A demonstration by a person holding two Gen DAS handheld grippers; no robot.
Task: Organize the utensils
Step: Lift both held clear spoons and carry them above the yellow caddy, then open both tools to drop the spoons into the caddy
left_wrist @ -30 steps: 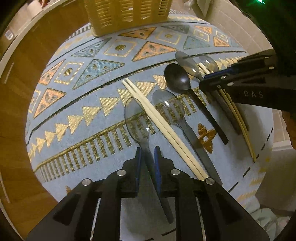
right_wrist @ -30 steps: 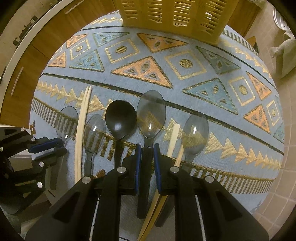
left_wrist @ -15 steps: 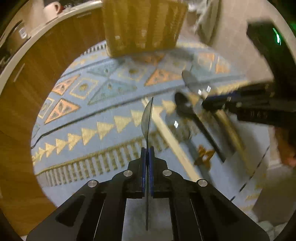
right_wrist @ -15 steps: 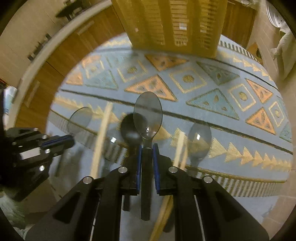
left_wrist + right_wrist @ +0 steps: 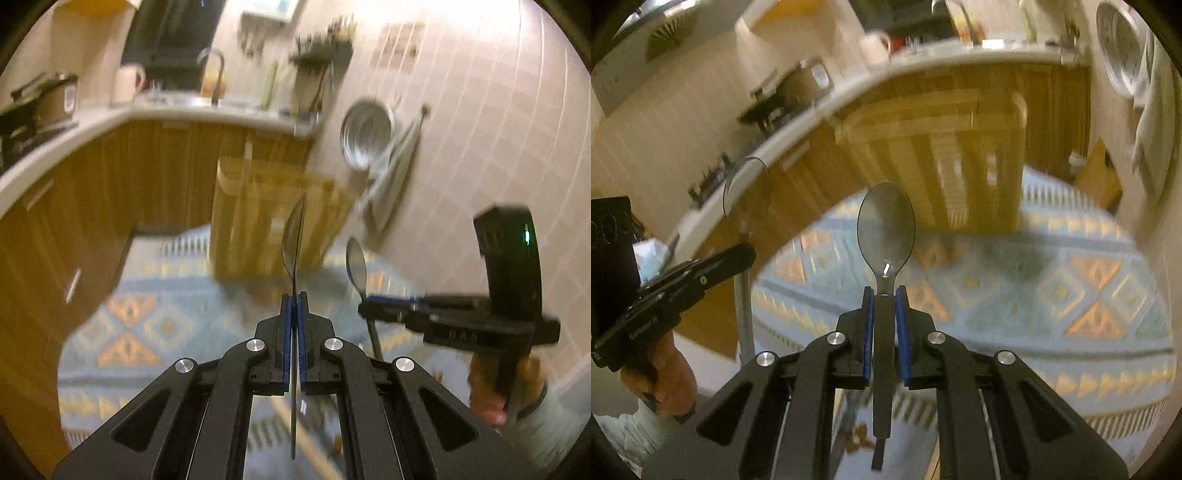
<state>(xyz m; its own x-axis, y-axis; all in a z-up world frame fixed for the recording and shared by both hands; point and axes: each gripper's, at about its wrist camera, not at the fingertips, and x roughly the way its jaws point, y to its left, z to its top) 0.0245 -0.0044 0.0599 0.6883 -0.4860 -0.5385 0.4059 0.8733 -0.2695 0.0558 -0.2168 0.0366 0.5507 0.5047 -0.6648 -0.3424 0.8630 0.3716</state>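
My left gripper (image 5: 294, 299) is shut on a translucent grey spoon (image 5: 293, 240), seen edge-on, bowl up, lifted off the table. My right gripper (image 5: 884, 295) is shut on a second translucent grey spoon (image 5: 886, 225), bowl facing me, also lifted. Each gripper shows in the other's view: the right one (image 5: 364, 304) with its spoon (image 5: 356, 264), the left one (image 5: 746, 254) with its spoon (image 5: 747, 192). The yellow slatted basket (image 5: 266, 225) stands ahead on the patterned blue tablecloth (image 5: 1015, 288); it also shows in the right wrist view (image 5: 942, 158).
Wooden chopsticks (image 5: 306, 443) lie on the cloth under the left gripper. Wooden cabinets (image 5: 110, 192) with a white worktop run behind the table. A metal bowl and towel (image 5: 369, 133) hang on the tiled wall at right.
Both grippers closed on their spoons, lifted them off the cloth and tilted up, so the views now face the basket and kitchen. The left spoon turned edge-on.
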